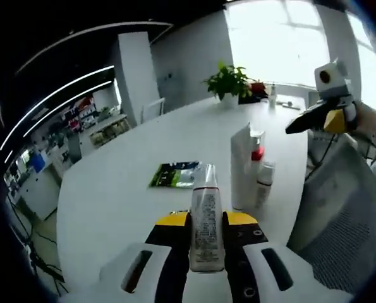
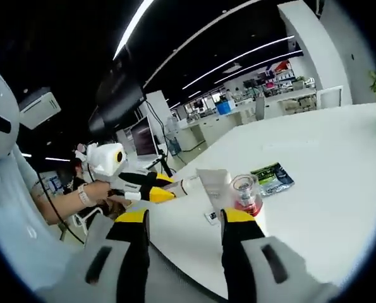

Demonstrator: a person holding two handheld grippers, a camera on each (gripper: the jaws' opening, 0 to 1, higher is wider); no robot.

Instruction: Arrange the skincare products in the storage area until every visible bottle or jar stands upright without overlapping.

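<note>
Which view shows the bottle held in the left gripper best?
The left gripper view: the clear bottle stands upright between the left gripper's jaws, label and cap facing the camera. In the right gripper view, that gripper is small and far off at left, and the bottle cannot be made out there.

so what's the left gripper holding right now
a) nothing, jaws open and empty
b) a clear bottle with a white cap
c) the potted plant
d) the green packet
b: in the left gripper view the left gripper has its jaws closed on a clear bottle with printed text and a white cap, while the green packet lies flat on the white table beyond it.
</note>
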